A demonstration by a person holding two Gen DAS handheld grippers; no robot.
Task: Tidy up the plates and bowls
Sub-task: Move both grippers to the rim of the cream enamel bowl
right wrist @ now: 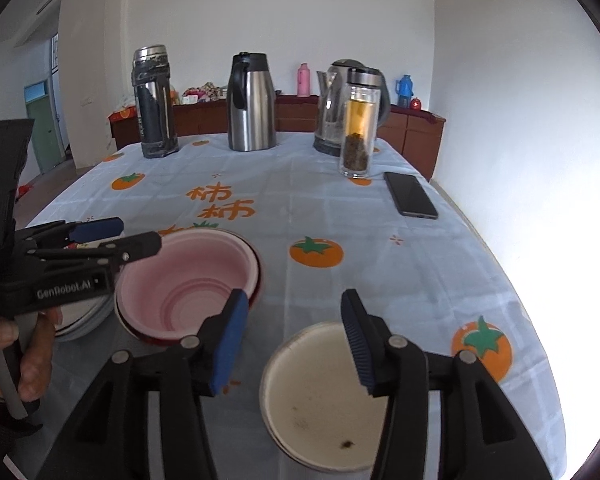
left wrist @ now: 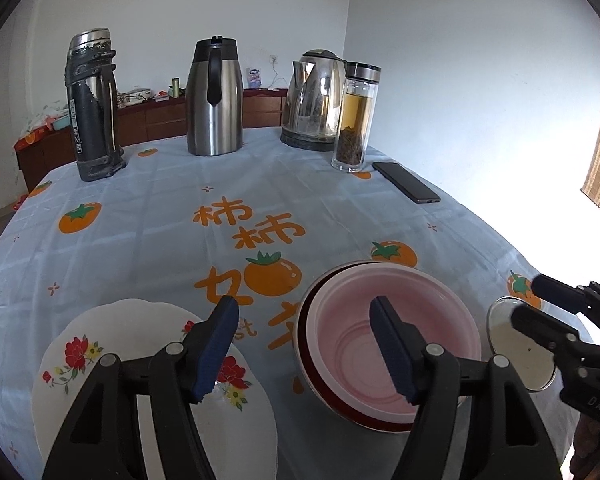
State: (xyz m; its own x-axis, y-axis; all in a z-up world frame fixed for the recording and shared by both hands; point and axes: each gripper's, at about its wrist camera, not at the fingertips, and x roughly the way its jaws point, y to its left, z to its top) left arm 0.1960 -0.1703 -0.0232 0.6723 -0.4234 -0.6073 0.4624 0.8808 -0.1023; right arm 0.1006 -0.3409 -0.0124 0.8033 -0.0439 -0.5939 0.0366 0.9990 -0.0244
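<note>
The left gripper [left wrist: 304, 344] is seen with its ribbed blue pads [left wrist: 214, 350] spread wide, nothing between them; black hinged linkages run back from each finger. Its right finger stands over the pink bowl [left wrist: 396, 344], its left over the floral plate [left wrist: 80, 364]. The pink bowl, smooth with stepped concentric rings inside, is nested in a dark red-rimmed bowl [left wrist: 328, 396] at about 5 o'clock of the left wrist view. The floral plate, glossy white with red and yellow flowers, lies at 7 o'clock.

The right gripper [right wrist: 296, 340] is held with its pads [right wrist: 230, 342] apart and empty, slanting down toward the table. Just beneath them, at 6 o'clock of the right wrist view, a round metal-rimmed dish [right wrist: 320, 404] with a dull, speckled off-white inside is set; whether a pad touches its rim cannot be told. A hand [right wrist: 10, 360] is wrapped around the left gripper's grey handle at 8 o'clock.

All is laid on a creased pale blue tablecloth [right wrist: 380, 248] printed with orange persimmons. Along the far edge, around 12 o'clock, a worn black flask [right wrist: 154, 104], a steel carafe [right wrist: 252, 104], a shiny kettle [left wrist: 314, 100] and a glass tea bottle [right wrist: 360, 124] are stood upright; a flat dark phone [right wrist: 410, 194] lies near 1 o'clock.
</note>
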